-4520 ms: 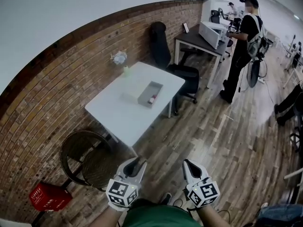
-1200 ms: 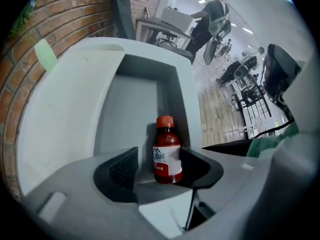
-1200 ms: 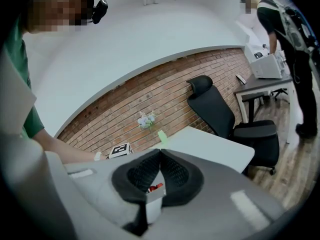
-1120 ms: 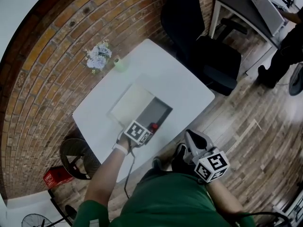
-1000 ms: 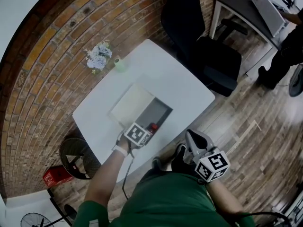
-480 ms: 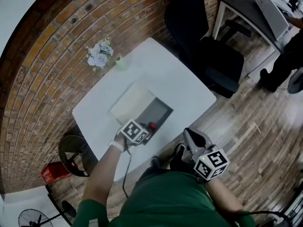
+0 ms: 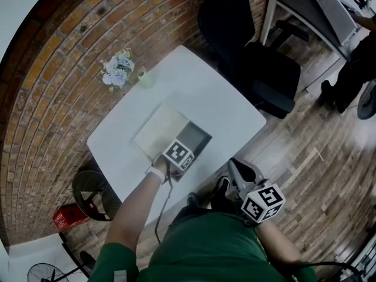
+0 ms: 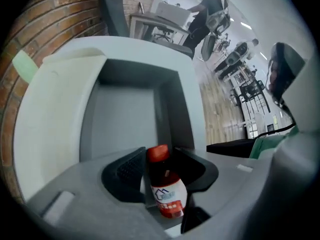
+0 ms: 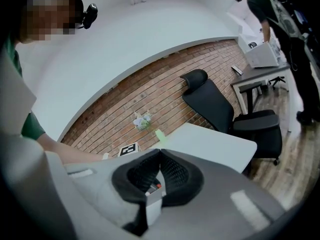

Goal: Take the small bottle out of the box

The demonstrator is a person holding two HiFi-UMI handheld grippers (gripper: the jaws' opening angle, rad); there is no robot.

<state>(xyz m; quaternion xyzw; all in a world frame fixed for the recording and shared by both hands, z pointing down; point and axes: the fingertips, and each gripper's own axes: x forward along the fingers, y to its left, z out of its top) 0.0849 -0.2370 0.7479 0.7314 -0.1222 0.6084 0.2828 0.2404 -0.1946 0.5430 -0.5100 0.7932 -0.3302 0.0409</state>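
Observation:
The small bottle, dark with a red cap and a white label, stands upright between the jaws of my left gripper. The jaws are closing and their pads press on its neck. Beyond it lies the open grey box. In the head view my left gripper reaches over the near end of the box, and its marker cube hides the bottle. My right gripper hangs off the table's near edge, beside my body. Its jaws meet at the tips with nothing between them.
The box sits on a white table, its cream lid beside it. A flower bunch and a green cup stand by the brick wall. A black office chair, a wicker chair and a red crate surround the table.
My left gripper has shifted forward over the box, so its cube now covers the red cap that showed beside it. The right gripper has stayed in place.

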